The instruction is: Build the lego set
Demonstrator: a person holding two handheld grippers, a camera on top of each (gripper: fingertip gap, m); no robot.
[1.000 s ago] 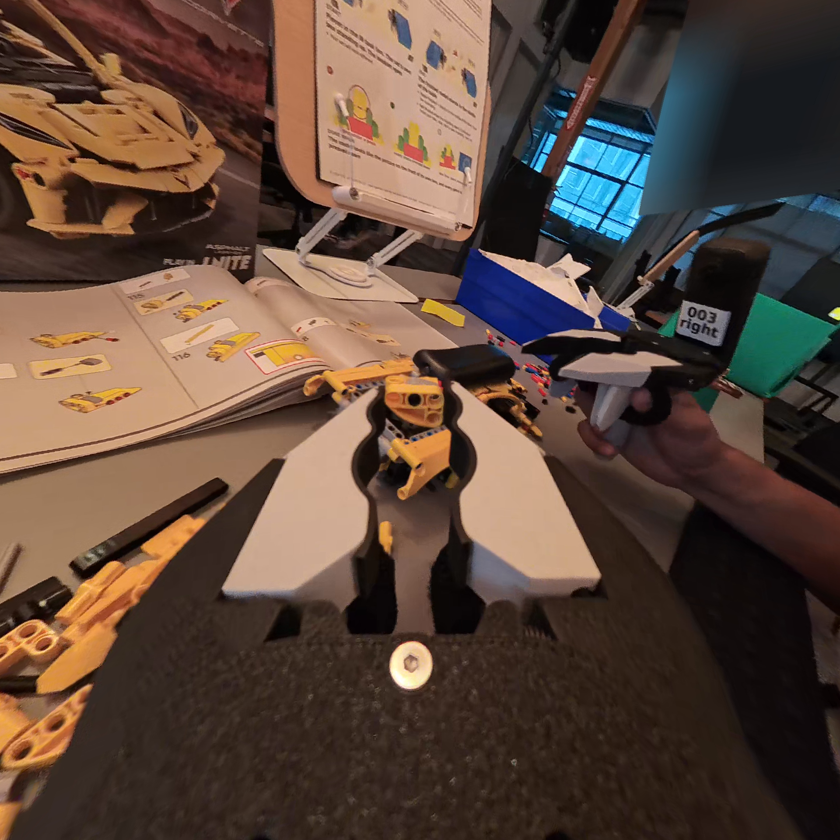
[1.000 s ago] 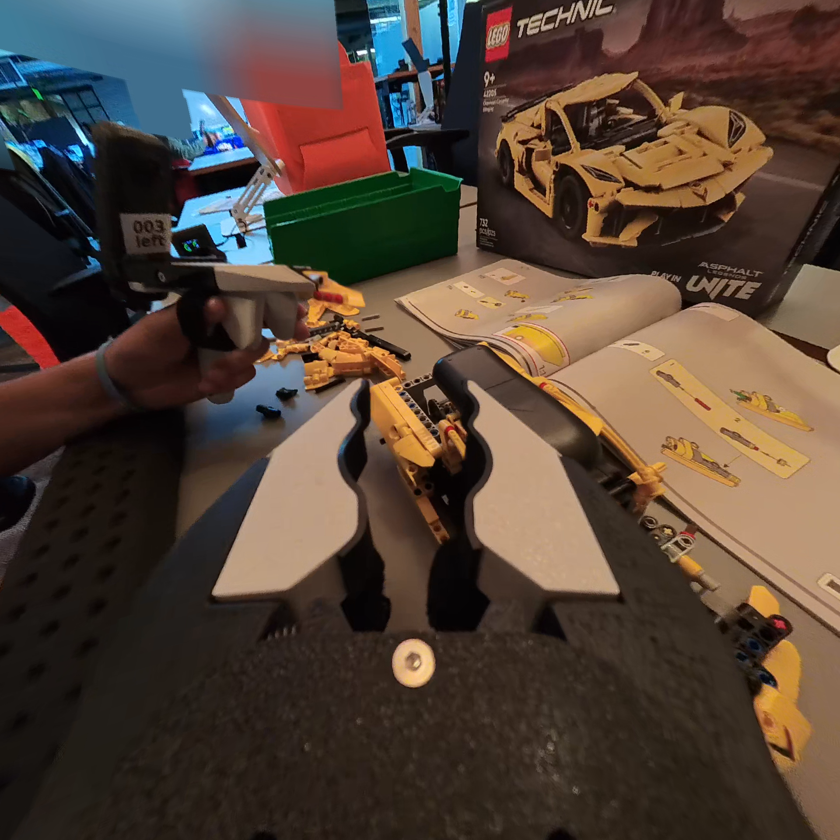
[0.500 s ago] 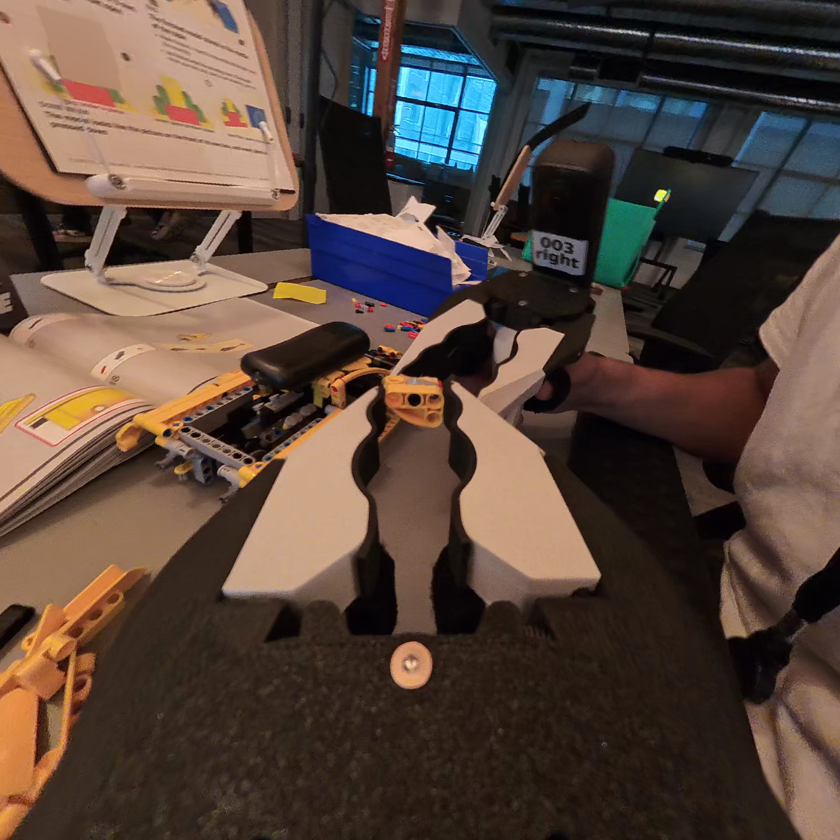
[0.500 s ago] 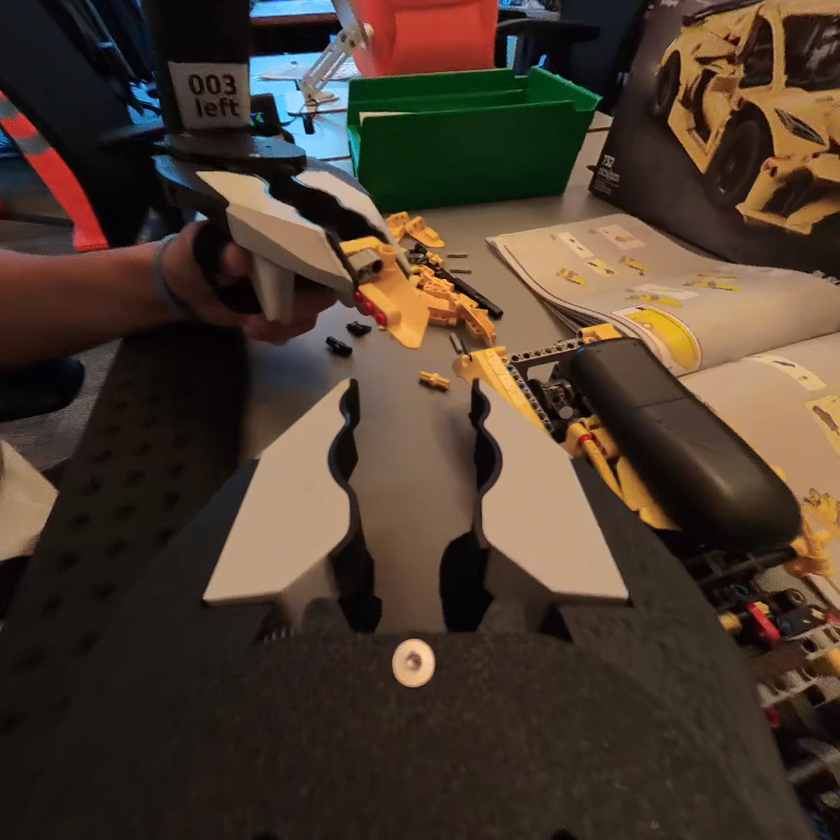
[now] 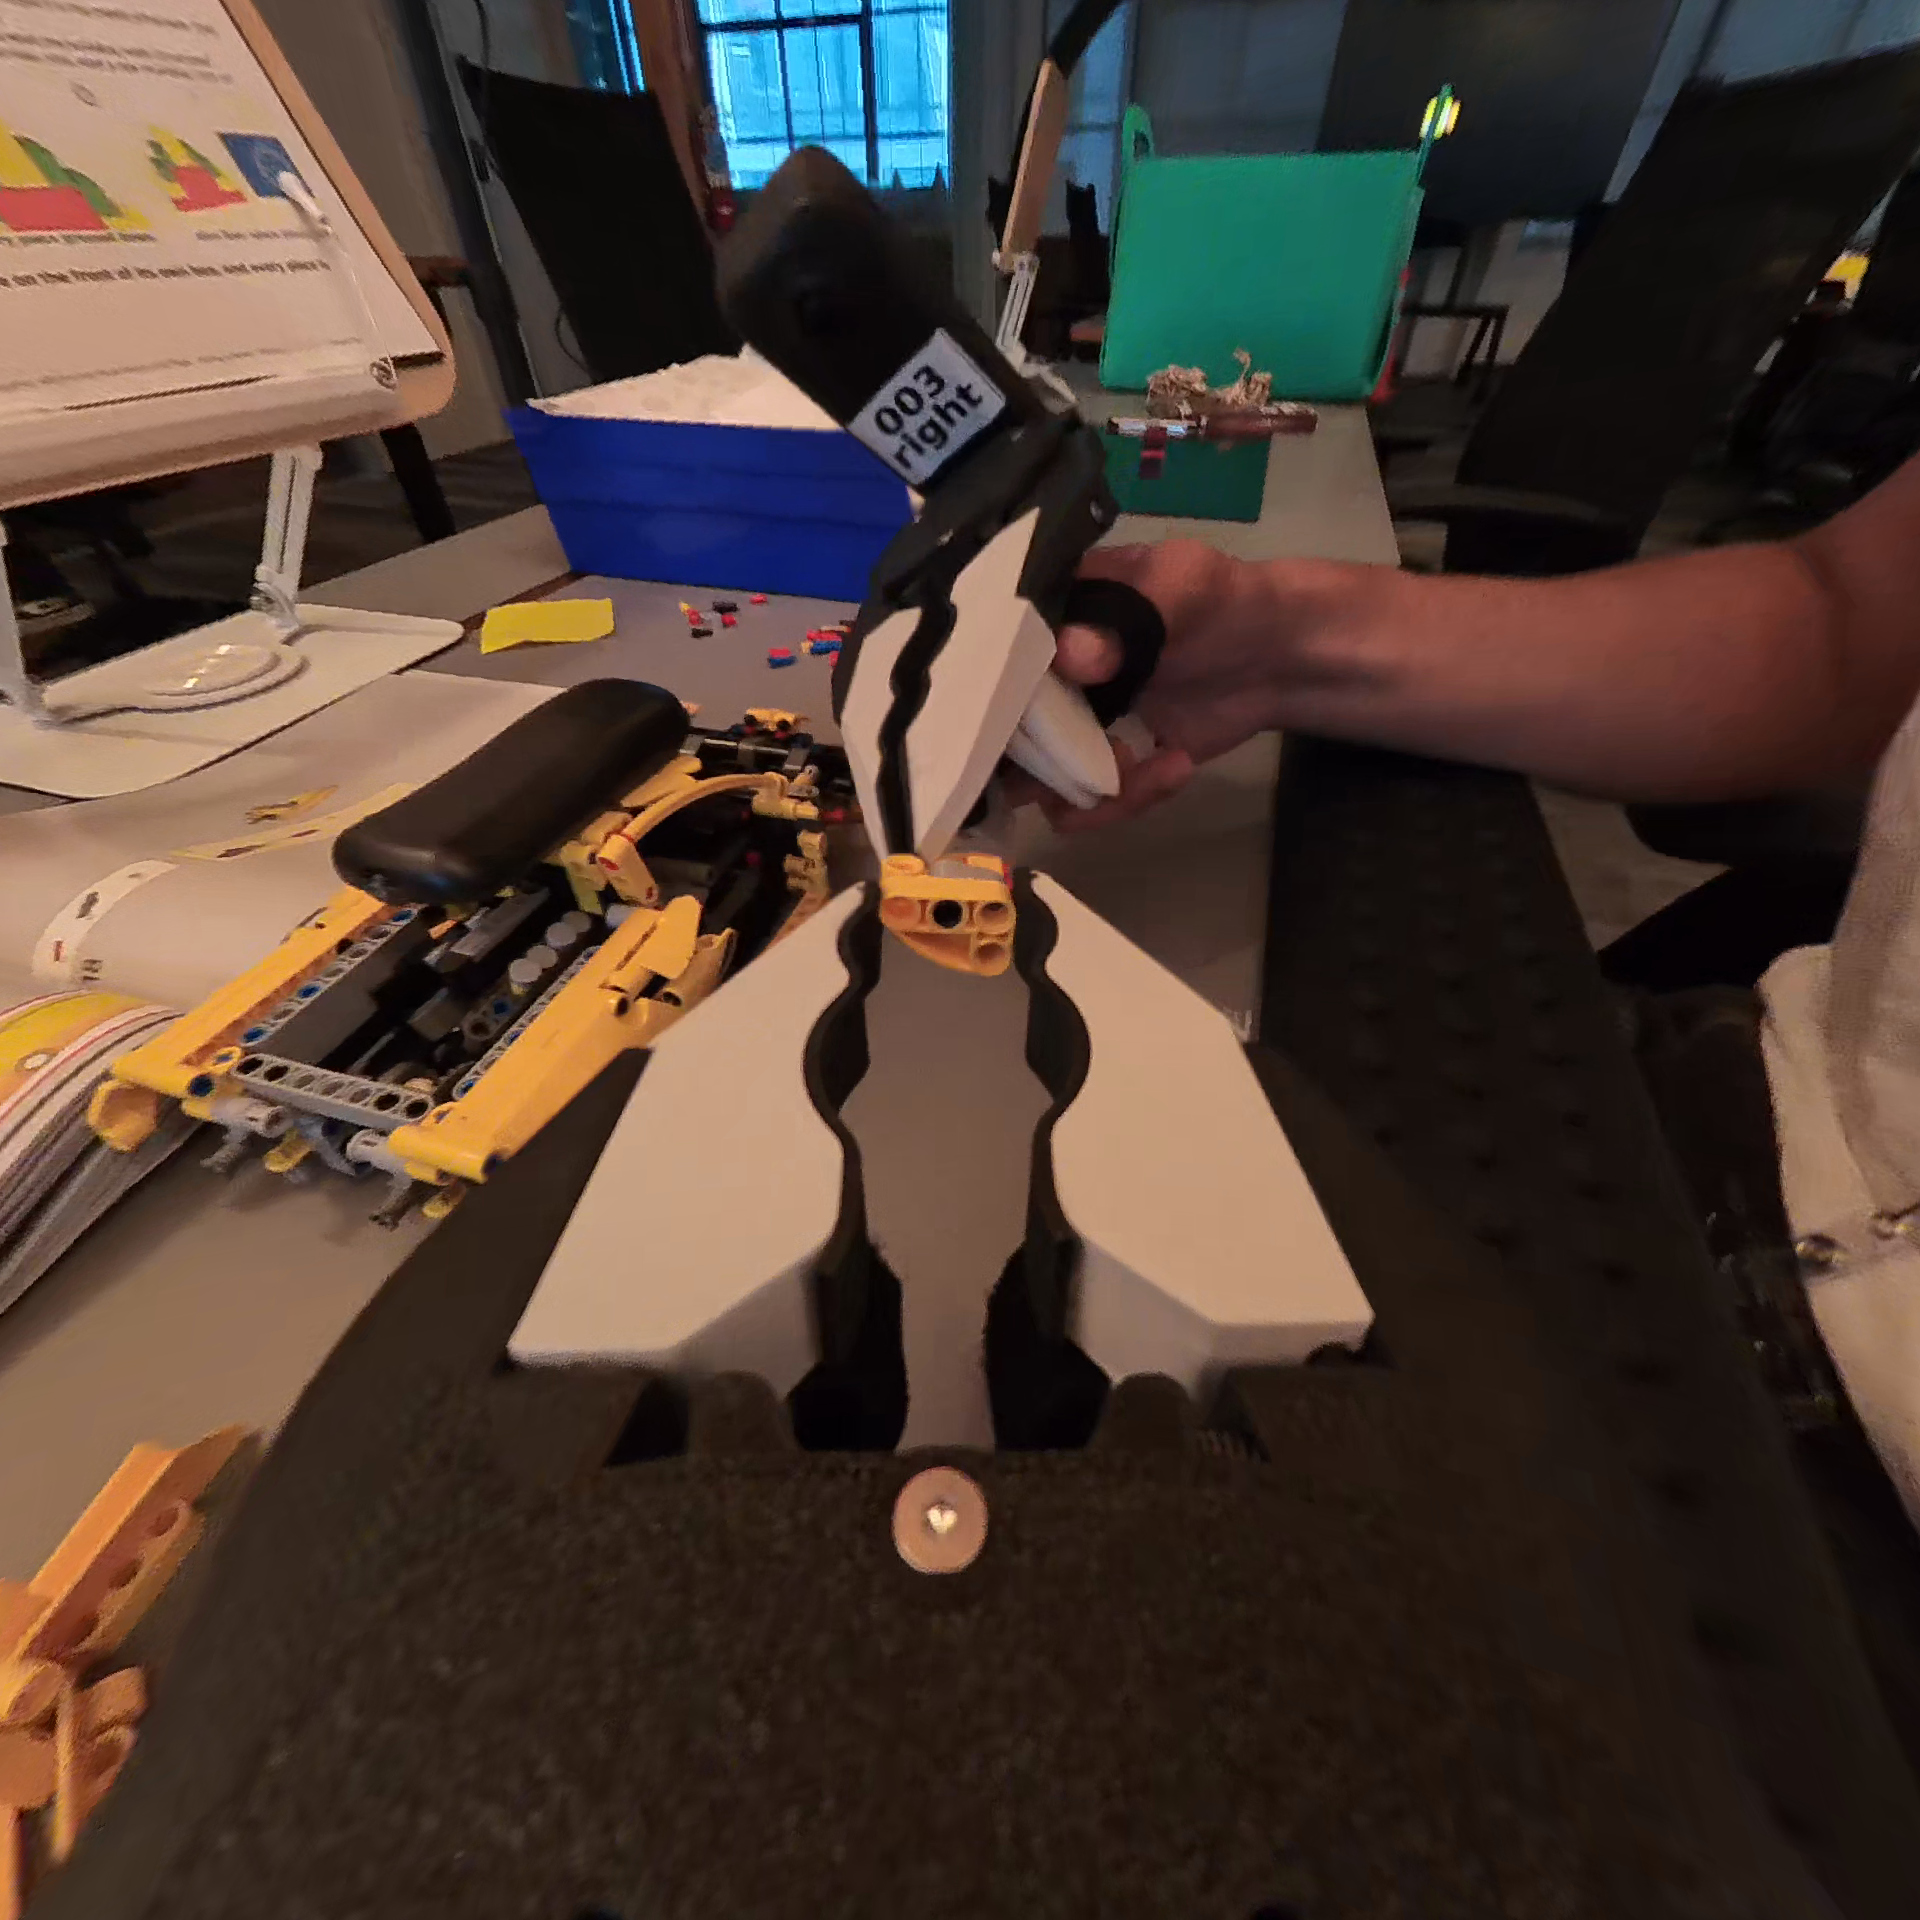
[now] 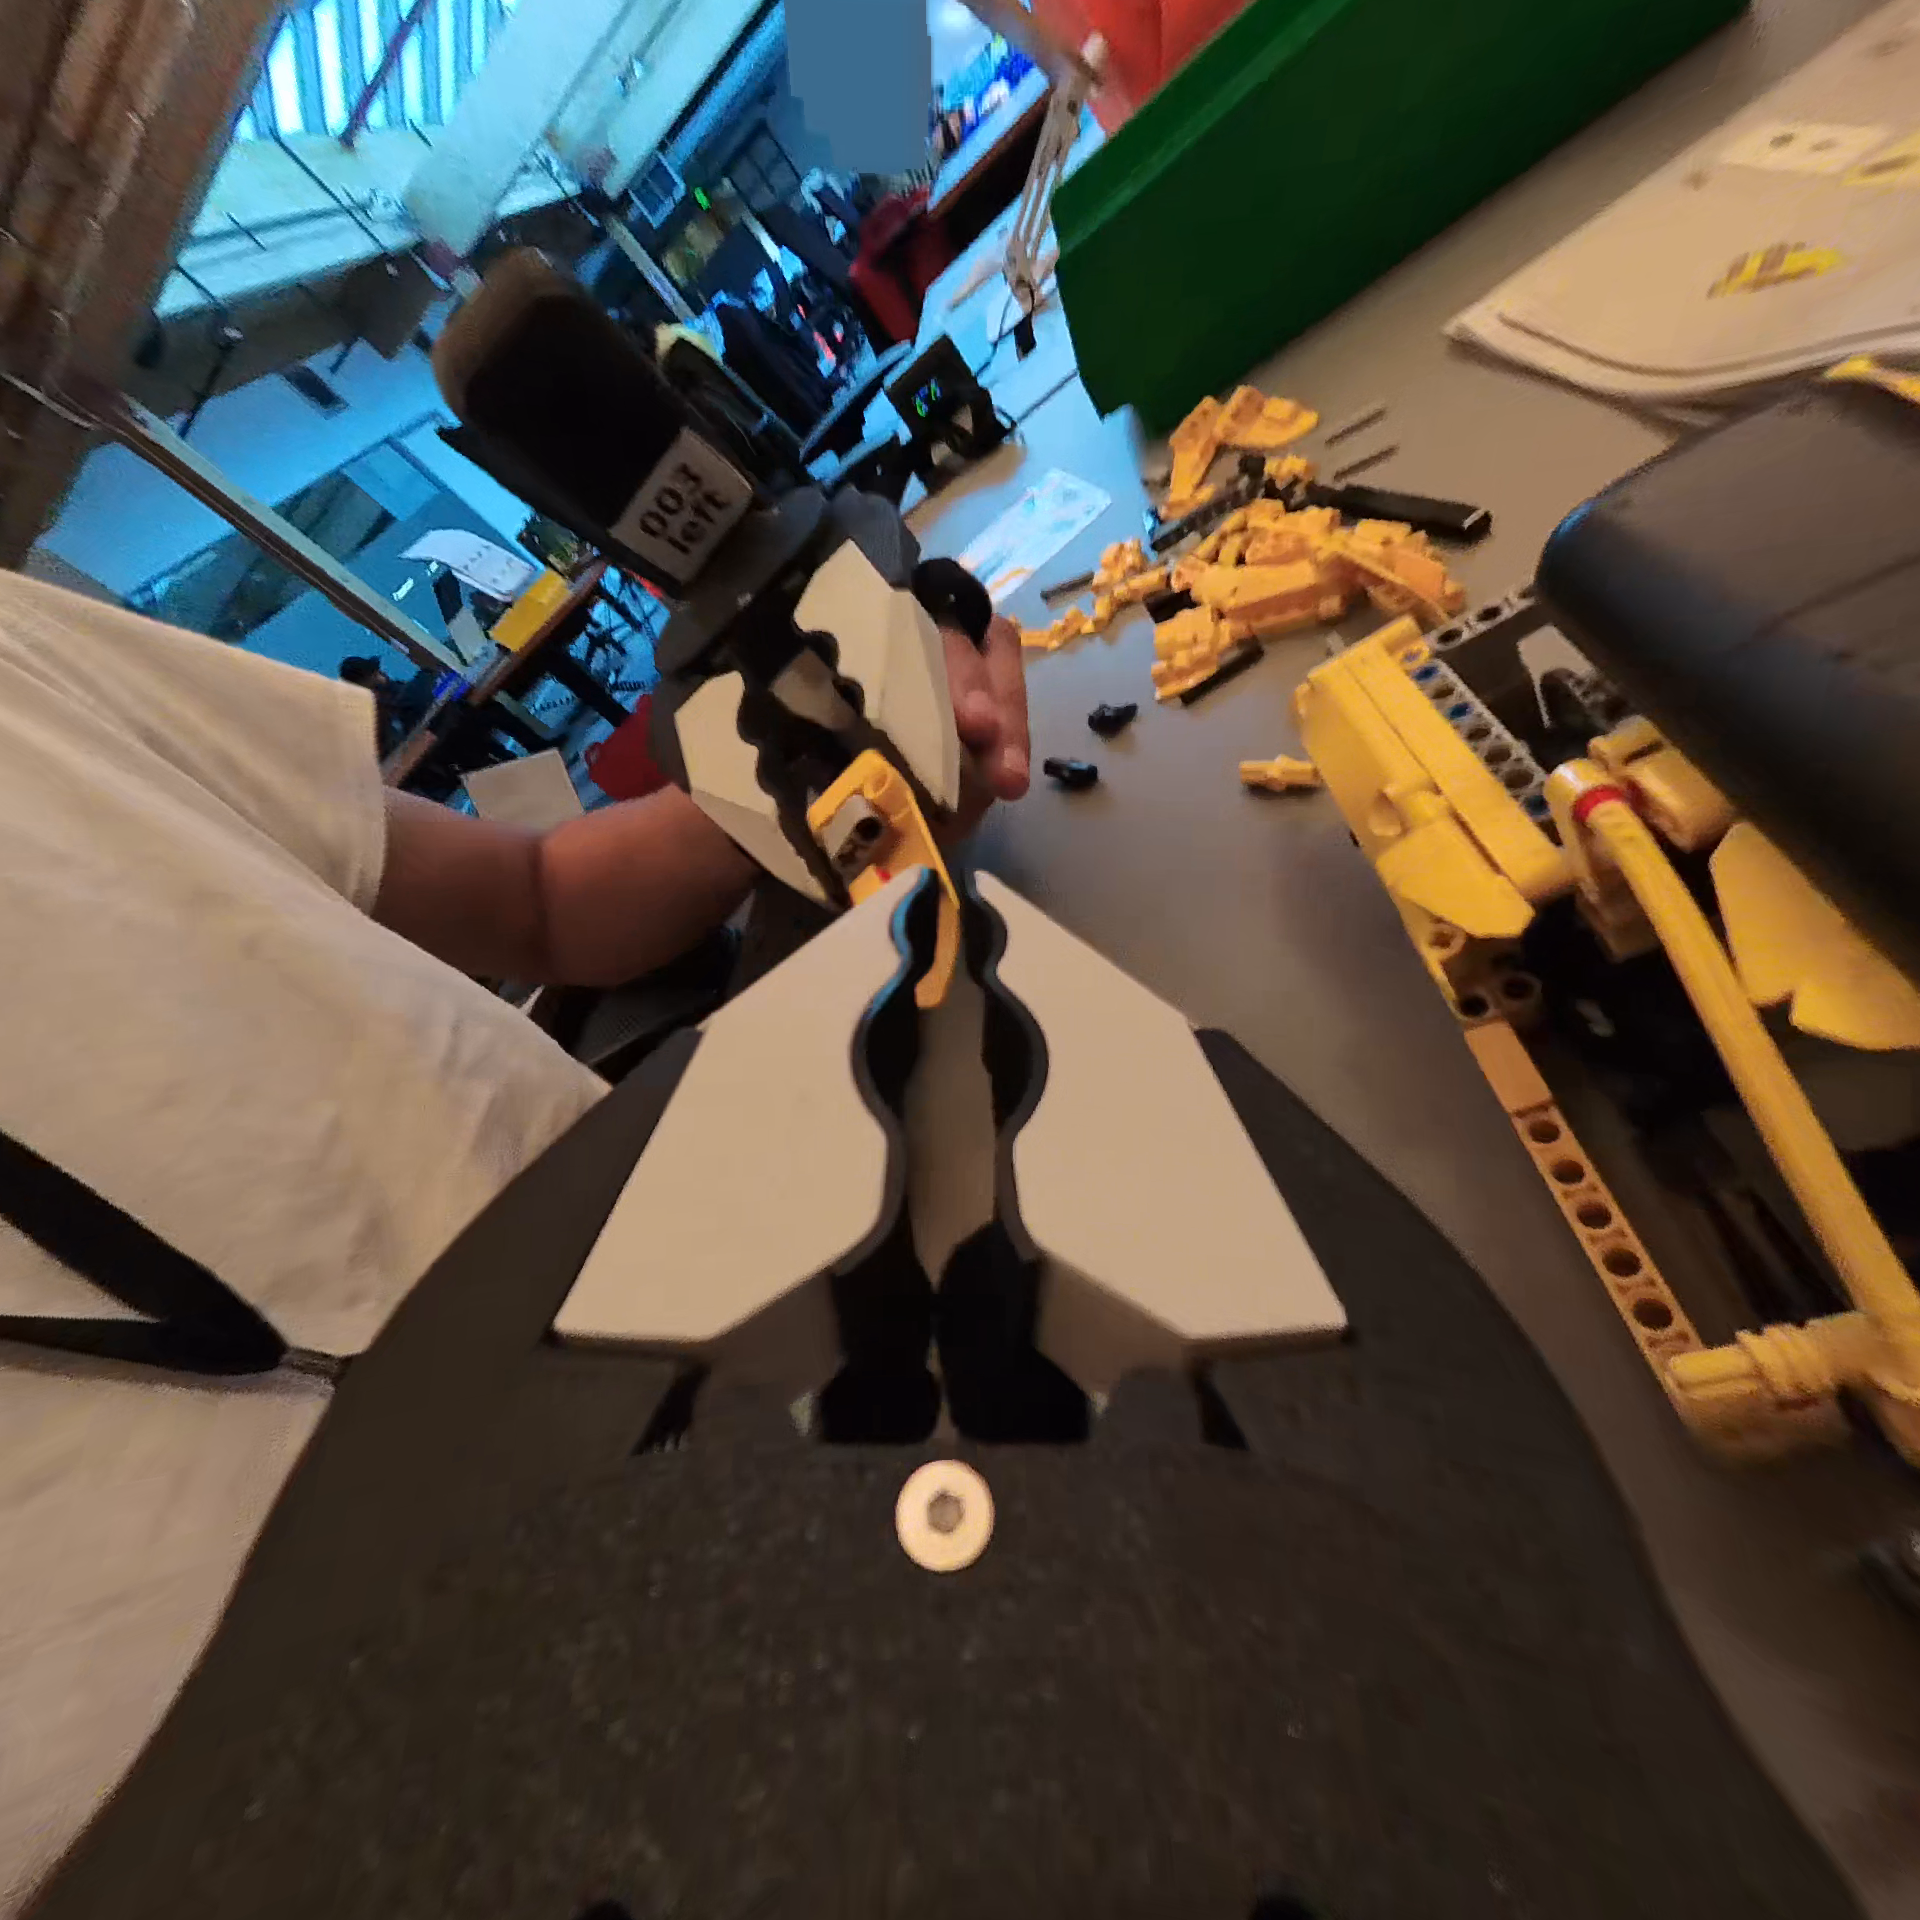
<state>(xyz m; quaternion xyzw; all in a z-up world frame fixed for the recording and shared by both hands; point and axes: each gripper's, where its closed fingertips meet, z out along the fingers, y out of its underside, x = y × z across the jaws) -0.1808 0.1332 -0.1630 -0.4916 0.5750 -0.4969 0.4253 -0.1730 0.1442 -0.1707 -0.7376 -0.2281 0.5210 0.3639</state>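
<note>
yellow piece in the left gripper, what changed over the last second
The left gripper lifted the yellow piece off the car model and carried it toward the person. The right gripper, open half a second ago, swung across from the model to meet it and now pinches the piece's thin edge. The left grip stayed shut on the piece; the model, booklet and loose parts did not move.

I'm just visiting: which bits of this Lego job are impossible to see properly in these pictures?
- Small yellow Lego panel piece: in both views the grey fingers cover its sides.
- Right gripper: right wrist view leaves it unclear whether its tips actually pinch the piece.
- Half-built yellow and black Lego car: a black oblong pad hides its top.
- Loose yellow parts: left wrist view, blurred, cut by the frame edge.
</note>
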